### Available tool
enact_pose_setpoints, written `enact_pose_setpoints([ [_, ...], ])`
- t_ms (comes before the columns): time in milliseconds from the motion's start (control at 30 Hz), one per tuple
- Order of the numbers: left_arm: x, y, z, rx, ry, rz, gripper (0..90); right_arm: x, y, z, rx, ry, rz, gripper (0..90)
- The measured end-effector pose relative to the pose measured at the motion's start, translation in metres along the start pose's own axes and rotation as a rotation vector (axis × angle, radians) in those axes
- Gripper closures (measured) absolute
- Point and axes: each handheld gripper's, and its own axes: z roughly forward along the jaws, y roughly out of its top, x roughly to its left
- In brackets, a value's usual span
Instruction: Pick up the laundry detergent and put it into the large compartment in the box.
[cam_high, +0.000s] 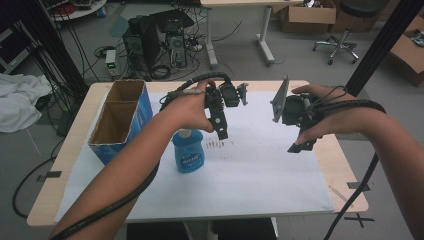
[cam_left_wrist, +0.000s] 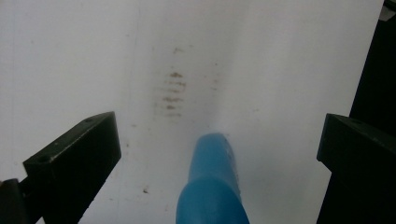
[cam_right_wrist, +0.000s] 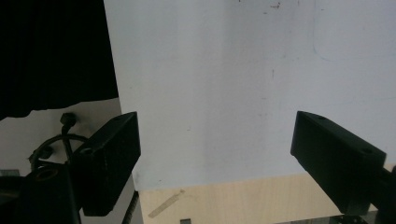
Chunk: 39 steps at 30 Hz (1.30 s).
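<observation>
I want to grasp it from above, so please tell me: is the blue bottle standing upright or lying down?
Upright. The blue bottle stands on its base on the white sheet, cap pointing up between the jaws of the open left claw.

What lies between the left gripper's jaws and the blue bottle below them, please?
Nothing: in the left gripper view the left gripper hangs open over the blue bottle, its cap between the jaws.

Translucent blue bottle (cam_high: 188, 154), white-and-blue label, centre-left; blue carton (cam_high: 121, 120), brown inside, far left; white sheet (cam_high: 260, 170), brown speckles, over pale wood table (cam_high: 345, 172); black grippers left (cam_high: 223, 134), right (cam_high: 300, 146).
</observation>
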Motion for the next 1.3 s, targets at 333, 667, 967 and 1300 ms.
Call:
enact_pose_setpoints([
  [333,-0.006,-0.017,-0.026,0.025,0.037,-0.062,0.1,0.002,0.000,-0.001,-0.013,-0.007,-0.028,15.9],
  [667,-0.009,-0.041,-0.028,0.073,0.038,-0.145,0.1,0.003,0.004,0.003,-0.022,-0.006,-0.054,16.0],
  [967,-0.005,-0.054,-0.020,0.099,0.027,-0.178,0.1,0.004,0.005,0.007,-0.028,0.001,-0.062,16.0],
  [1300,-0.001,-0.062,0.000,0.124,0.006,-0.181,0.1,0.004,0.007,0.012,-0.023,0.009,-0.066,16.0],
])
